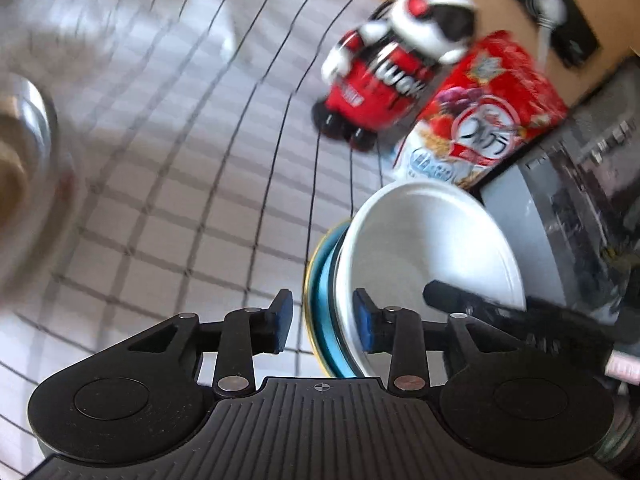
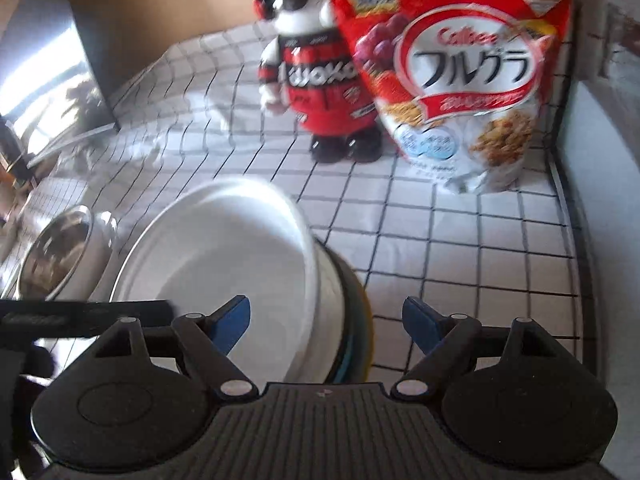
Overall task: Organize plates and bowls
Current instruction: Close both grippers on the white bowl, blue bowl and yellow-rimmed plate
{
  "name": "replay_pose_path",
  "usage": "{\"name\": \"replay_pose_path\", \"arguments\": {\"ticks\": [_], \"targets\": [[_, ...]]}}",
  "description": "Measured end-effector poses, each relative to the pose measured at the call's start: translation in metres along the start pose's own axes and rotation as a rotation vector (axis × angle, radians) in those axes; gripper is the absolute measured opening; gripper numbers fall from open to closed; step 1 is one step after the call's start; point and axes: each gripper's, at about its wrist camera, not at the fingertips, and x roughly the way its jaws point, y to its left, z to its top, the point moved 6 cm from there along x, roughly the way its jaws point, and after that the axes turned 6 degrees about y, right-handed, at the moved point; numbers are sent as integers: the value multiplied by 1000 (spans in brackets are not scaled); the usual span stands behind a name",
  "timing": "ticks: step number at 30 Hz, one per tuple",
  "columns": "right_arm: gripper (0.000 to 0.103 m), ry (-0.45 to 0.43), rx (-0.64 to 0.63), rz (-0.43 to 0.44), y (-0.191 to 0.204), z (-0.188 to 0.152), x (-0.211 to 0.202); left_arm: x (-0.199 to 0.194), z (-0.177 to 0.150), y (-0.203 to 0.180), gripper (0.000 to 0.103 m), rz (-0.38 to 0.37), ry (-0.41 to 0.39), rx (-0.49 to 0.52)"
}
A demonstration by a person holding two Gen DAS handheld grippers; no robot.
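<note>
A white bowl [image 1: 424, 248] is nested in a blue bowl with a yellow rim [image 1: 320, 300], the stack tilted on edge. My left gripper [image 1: 322, 320] is open, its jaws standing either side of the stack's rims; the right pad [image 1: 366, 322] lies inside the white bowl, the left pad clear. In the right wrist view the same white bowl [image 2: 224, 256] and the darker bowl under it [image 2: 356, 320] sit between the open jaws of my right gripper [image 2: 326, 320]. A steel bowl [image 2: 56, 252] lies to the left on the checked cloth.
A red cereal bag [image 2: 452, 68] and a panda figure in a red suit [image 2: 316, 68] stand at the back of the cloth [image 2: 460, 248]. The other gripper's black body [image 1: 520, 316] reaches in from the right. The steel bowl [image 1: 24, 152] is blurred.
</note>
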Motion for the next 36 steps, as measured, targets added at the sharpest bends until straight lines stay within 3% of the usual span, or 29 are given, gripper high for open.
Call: {"name": "replay_pose_path", "arguments": {"ticks": [2,4,10,13,20,23,31,36], "targets": [[85,49,-4,-24,0,1,8,11,1,8,48,1,17,-43],[85,97,23,-33,-7,3,16,17,3,9,48,24,17,-39],[85,241,225,90,-29,0,41,38,0,-7,44,28,86,11],[85,234,232,109,-33,-1,43,44,-1,-13,49,40,94,15],[85,229,294,300,-40,-5,46,48,0,-15,55,57,101,21],[82,226,290,327,-38,-3,47,50,1,-19,57,77,103,41],[78,241,279,343,-35,-6,46,50,1,-19,57,79,107,37],[68,243,269,279,-32,-6,44,50,1,-19,57,73,108,41]]}}
